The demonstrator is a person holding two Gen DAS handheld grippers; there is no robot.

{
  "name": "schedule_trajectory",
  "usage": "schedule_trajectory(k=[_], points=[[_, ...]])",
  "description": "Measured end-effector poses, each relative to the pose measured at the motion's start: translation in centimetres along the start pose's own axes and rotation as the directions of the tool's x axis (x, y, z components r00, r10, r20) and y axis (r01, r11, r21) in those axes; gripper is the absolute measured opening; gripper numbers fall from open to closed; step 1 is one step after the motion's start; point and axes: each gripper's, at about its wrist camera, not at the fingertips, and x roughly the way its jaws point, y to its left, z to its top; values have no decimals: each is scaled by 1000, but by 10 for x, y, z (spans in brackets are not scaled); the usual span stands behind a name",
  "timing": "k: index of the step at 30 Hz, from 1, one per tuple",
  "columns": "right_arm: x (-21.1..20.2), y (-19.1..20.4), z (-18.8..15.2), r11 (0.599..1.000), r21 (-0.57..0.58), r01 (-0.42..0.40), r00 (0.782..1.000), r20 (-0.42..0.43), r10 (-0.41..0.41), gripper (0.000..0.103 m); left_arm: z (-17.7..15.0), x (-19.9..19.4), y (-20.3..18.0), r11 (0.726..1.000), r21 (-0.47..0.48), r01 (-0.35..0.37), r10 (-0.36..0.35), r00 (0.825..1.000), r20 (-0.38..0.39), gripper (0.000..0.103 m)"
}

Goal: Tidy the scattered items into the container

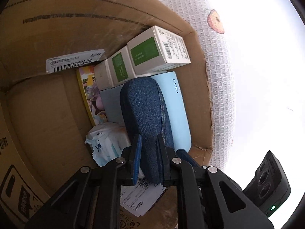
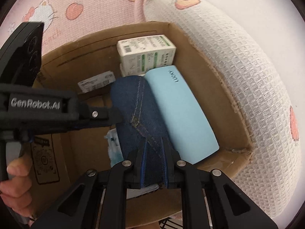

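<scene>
A white waffle-weave blanket with peach-coloured prints [image 2: 238, 72] is lying bunched against the open brown corrugated cardboard box [image 1: 57, 105], whose torn rim is standing free so things can be lowered in from above. Inside, a smooth pale-blue rounded case lettered LUCKY [image 2: 183, 114] is lying flat along the right wall, probably laid there to leave the middle open. Against its left side, a dark blue denim-covered oblong case with pale stitching [image 1: 144, 114] is resting on the items below. Both grippers are pinching its near end: the right gripper [image 2: 154, 164] is clamped tight on the fabric, and the left gripper [image 1: 148, 156] is closed on it too, likely to steady the case while seating it. Two white-and-green rectangular cartons [image 1: 152, 55] are stacked at the far corner. A crumpled white-and-blue plastic pack [image 1: 106, 145] is sitting beside the denim case.
</scene>
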Motion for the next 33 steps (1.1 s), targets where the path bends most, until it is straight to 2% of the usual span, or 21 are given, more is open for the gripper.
schedule_trajectory(k=[5,8,10,13,15,19,21,23,27,30,33], points=[[0,-14,0,997,51,-53,999,-6,54,10,-2,-5,-7,999,37,-10,10,1000,-2,17],[-10,-18,-6,998,52,-39,999,-3,39,10,-2,-7,-9,1000,16,18,-17,999,-35,17],[-15,-11,-6,999,46,-19,1000,-5,19,10,-5,-10,-10,999,22,26,-26,999,-26,17],[-30,-3,-8,998,47,-35,999,3,35,10,-11,-22,-17,998,64,11,-12,1000,10,17],[-35,0,-8,999,35,-32,999,8,32,10,-13,-24,-19,998,68,10,-10,1000,2,17],[-31,2,-10,998,52,-45,999,-19,46,10,-15,-10,-15,998,64,-19,21,999,-32,17],[-24,-1,-11,992,88,-89,995,-30,92,10,-14,5,-11,997,72,-15,19,998,-57,17],[-14,-1,-12,990,103,-92,995,-35,96,10,-15,22,-12,996,87,3,6,995,-101,17],[-9,-5,-15,993,94,-67,997,-16,69,10,-17,25,-24,989,140,-54,68,993,-98,17],[-11,-5,-16,993,99,-60,998,1,60,10,-18,23,-26,988,135,-68,81,993,-89,17],[-18,-4,-19,986,134,-100,995,24,98,10,-24,6,-34,978,157,-139,141,990,2,21]])
